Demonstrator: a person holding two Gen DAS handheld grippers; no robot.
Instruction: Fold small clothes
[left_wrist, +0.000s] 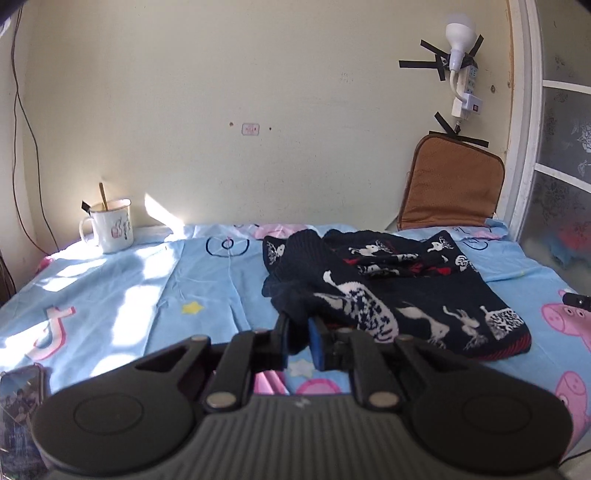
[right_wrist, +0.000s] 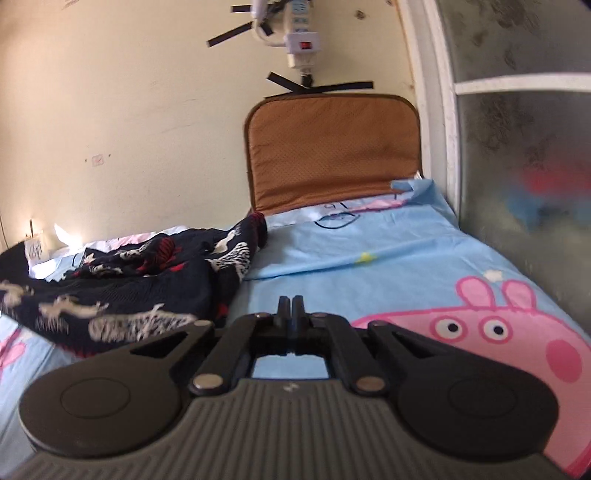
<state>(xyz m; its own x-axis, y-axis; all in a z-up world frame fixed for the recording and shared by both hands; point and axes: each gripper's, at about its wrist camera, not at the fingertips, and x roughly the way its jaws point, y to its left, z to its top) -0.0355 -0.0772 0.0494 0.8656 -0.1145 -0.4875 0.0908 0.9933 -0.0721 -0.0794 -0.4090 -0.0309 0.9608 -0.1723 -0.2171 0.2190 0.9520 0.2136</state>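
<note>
Two hand-held grippers, one garment, one bed. Nearest item: left gripper (left_wrist: 298, 341), jaws nearly together and pinching a dark fold at the near-left edge of the knit garment (left_wrist: 388, 291), that edge drawn up off the sheet; grip judged real, since cloth fills the narrow gap between the pads. Second item: right gripper (right_wrist: 291, 306), fingers pressed together on nothing, poised over bare bedsheet (right_wrist: 369, 266) with the garment's right edge lying to its left and slightly ahead, near but not touching. Key relation: the navy garment with white animal figures and red trim lies crumpled mid-bed, its long axis running roughly from the near right corner toward the far left, the hem with red stripe at the near right in the left wrist view; the left gripper is on it already, the right is the free one and would need to open and swing left to reach a matching edge. Nothing stands between either gripper and the cloth. Further off: a phone (left_wrist: 22, 413) at the near left edge, a white mug (left_wrist: 110, 227) with a stick in it at the far left corner, well apart from the garment. Farthest: a brown cushion (left_wrist: 452, 181) propped against the wall, a taped power strip with bulb (left_wrist: 461, 62) above it, a frosted door (left_wrist: 565, 166) at the right.
</note>
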